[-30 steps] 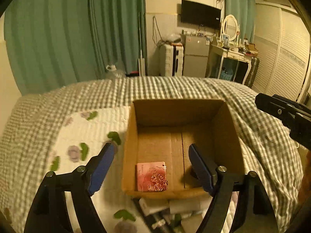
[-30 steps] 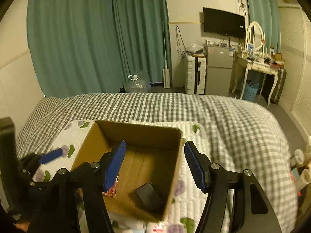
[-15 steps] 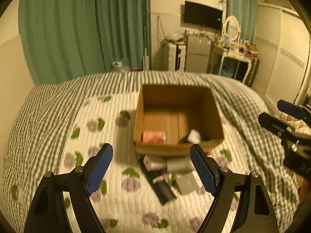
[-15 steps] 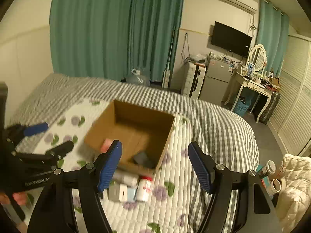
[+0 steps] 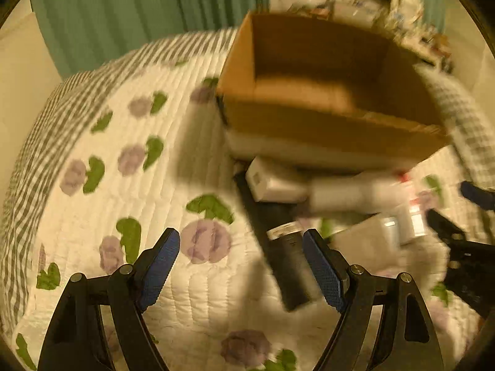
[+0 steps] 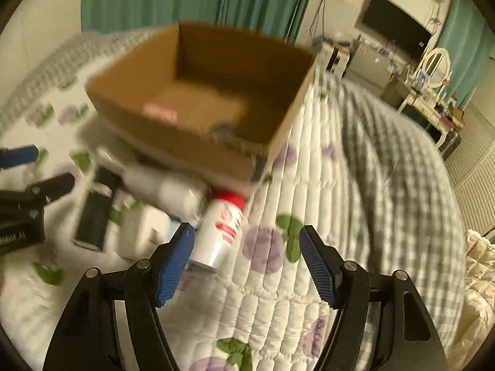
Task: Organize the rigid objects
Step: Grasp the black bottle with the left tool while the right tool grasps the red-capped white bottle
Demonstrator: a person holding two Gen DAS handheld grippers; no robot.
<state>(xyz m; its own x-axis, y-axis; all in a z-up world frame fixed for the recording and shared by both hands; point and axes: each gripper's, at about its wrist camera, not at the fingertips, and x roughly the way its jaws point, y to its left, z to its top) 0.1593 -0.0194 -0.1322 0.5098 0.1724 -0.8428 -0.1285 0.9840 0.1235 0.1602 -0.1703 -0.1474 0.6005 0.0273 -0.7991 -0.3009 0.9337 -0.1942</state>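
An open cardboard box sits on a quilted floral bed cover; a pink packet and a dark item lie inside. Loose objects lie in front of it: a long black object, white boxes, a white bottle with a red cap. My left gripper is open low over the cover, the black object beside its right finger. My right gripper is open, the bottle near its left finger. Both views are motion-blurred.
The bed has a grey checked blanket on the far and right side. Green curtains hang behind. A dresser with a mirror, a TV and a white coat lie off the bed to the right.
Both grippers have dropped from above the box to low over the bed in front of it. The loose objects are now close to the fingers. Both stay open.
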